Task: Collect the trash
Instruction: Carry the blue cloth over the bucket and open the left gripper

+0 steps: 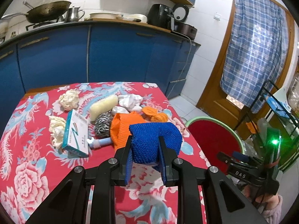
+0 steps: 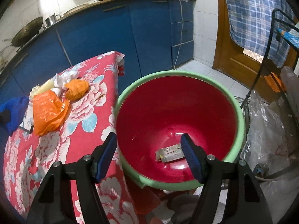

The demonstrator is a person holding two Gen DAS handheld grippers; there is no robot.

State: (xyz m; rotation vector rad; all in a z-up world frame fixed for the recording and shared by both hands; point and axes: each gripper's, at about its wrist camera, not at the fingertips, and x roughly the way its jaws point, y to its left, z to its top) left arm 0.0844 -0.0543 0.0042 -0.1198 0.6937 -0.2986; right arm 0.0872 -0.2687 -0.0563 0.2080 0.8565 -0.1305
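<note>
My left gripper (image 1: 144,140) is shut on a blue knitted cloth (image 1: 155,140) and holds it above the table's right side. The cloth also shows at the left edge of the right wrist view (image 2: 14,110). My right gripper (image 2: 148,141) is open and empty, above the near rim of a red basin with a green rim (image 2: 241,119). A small flattened packet (image 2: 171,153) lies in the basin. The basin shows in the left wrist view (image 1: 211,121) beside the table. On the table lie an orange bag (image 1: 123,127), an orange wad (image 1: 155,114), a steel scourer (image 1: 102,124), white crumpled tissues (image 1: 129,100) and a teal box (image 1: 75,133).
The table has a red floral cloth (image 1: 37,168). Blue kitchen cabinets (image 1: 115,56) stand behind it, with a wok (image 1: 46,11) on the counter. A wooden door with a plaid curtain (image 1: 254,56) is at right. A black wire rack (image 2: 276,56) and clear plastic bags (image 2: 265,123) stand right of the basin.
</note>
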